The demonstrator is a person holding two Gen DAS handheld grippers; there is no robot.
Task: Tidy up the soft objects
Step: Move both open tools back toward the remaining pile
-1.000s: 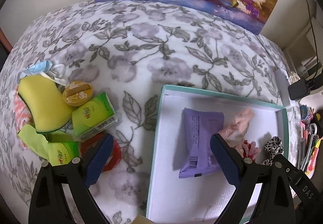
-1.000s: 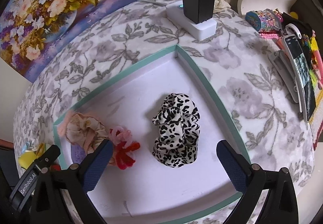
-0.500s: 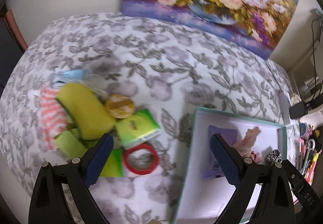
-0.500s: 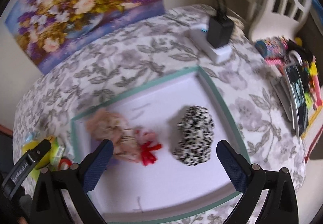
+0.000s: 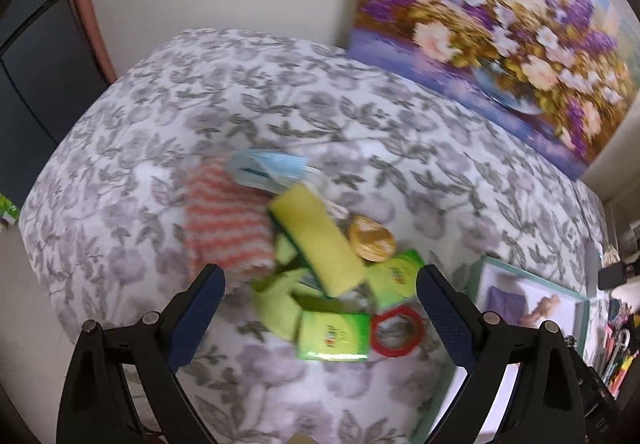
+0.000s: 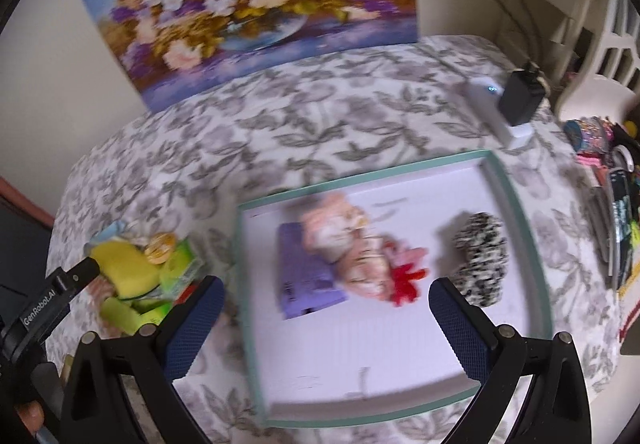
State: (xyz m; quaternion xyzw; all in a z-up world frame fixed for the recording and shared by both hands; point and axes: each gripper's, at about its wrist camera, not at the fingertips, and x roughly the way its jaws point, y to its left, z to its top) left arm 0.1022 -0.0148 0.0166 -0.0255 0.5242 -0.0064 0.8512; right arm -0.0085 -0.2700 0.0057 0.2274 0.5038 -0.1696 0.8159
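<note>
A heap lies on the floral cloth: a yellow sponge [image 5: 316, 240], an orange-striped cloth [image 5: 224, 228], a blue face mask [image 5: 268, 167], green tissue packs [image 5: 334, 336], a red ring [image 5: 396, 330] and a round yellow tin [image 5: 370, 240]. My left gripper [image 5: 320, 304] hovers open above the heap, holding nothing. The white tray with a teal rim [image 6: 248, 284] holds a purple packet [image 6: 304, 276], a peach scrunchie [image 6: 344, 240], a red and pink scrunchie [image 6: 404, 276] and a leopard scrunchie [image 6: 480, 256]. My right gripper [image 6: 324, 320] is open above the tray's near left part.
A flower painting [image 6: 248, 7] leans on the wall behind the table. A white power strip with a black charger [image 6: 516, 99] sits at the back right. Hair clips and small items [image 6: 616, 195] crowd the right edge. The table drops off at the left [image 5: 36, 203].
The left gripper has swung left and back from the tray until the heap is centred. The right gripper has pulled back and leftward, so the whole tray and the heap show.
</note>
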